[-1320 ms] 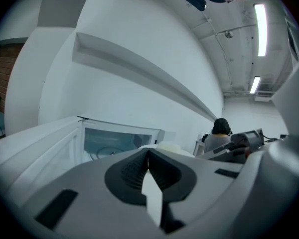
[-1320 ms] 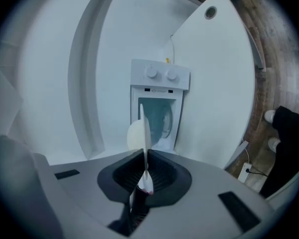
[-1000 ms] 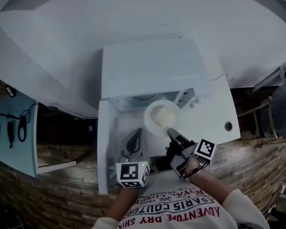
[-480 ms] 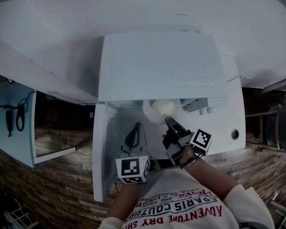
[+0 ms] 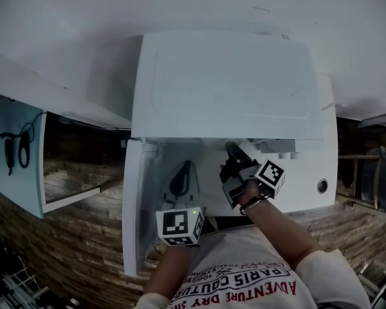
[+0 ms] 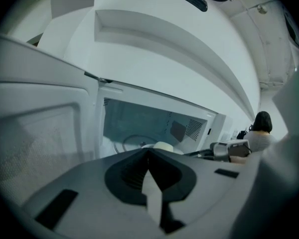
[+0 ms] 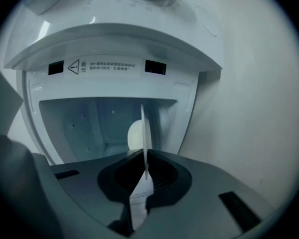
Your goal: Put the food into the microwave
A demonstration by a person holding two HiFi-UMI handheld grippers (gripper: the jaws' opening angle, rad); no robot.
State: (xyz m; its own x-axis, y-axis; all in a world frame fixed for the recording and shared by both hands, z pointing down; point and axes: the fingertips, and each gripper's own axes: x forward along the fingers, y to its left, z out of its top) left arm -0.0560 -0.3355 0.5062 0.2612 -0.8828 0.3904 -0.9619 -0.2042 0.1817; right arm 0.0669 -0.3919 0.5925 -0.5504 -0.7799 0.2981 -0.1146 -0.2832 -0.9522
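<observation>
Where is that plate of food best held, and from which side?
Take the plate by its thin rim, from the microwave's open front, on the edge away from the food. In the right gripper view the plate shows edge-on, with the right tool shut on the rim, one jaw on each face, and the pale food sits further in. A flat rim likely pinches firmly.

In the right gripper view the plate point(image 7: 145, 128) shows only edge-on, and the pale food point(image 7: 134, 136) sits half hidden behind it. The print on the warning label point(image 7: 108, 66) is too small to read. In the head view the top of the microwave point(image 5: 225, 82) hides plate, food and the tips of the right tool point(image 5: 232, 152). The body of the left tool point(image 6: 148, 158) covers most of the food in its own view.
</observation>
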